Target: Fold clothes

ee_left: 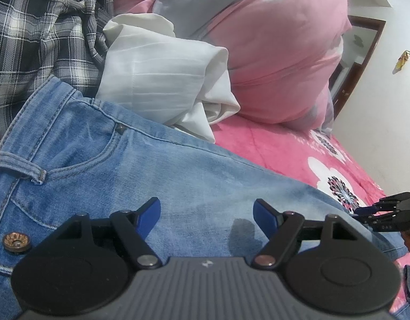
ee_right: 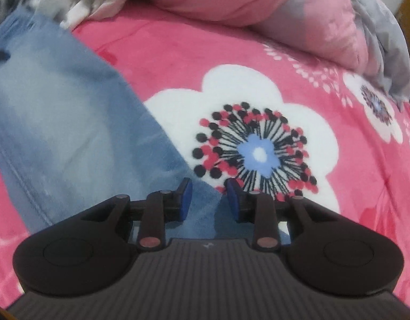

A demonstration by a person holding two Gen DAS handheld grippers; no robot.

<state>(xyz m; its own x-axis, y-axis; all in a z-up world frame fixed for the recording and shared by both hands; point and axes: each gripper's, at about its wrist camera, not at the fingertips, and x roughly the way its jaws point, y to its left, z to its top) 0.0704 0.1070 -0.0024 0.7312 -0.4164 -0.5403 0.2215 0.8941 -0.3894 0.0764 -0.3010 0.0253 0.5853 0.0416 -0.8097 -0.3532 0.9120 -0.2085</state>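
Your left gripper [ee_left: 207, 213] hovers over the light-blue jeans [ee_left: 130, 165], its blue-padded fingers [ee_left: 151, 214] spread wide with nothing between them. The jeans lie flat across the pink floral blanket [ee_left: 271, 154] on the bed, waistband near the plaid shirt [ee_left: 39, 40] and a crumpled white garment [ee_left: 162, 80]; a pink pillow [ee_left: 279, 53] sits behind. Your right gripper [ee_right: 209, 196] hangs above the edge of a jeans leg [ee_right: 71, 133], fingers [ee_right: 186, 196] parted narrowly, pinching nothing.
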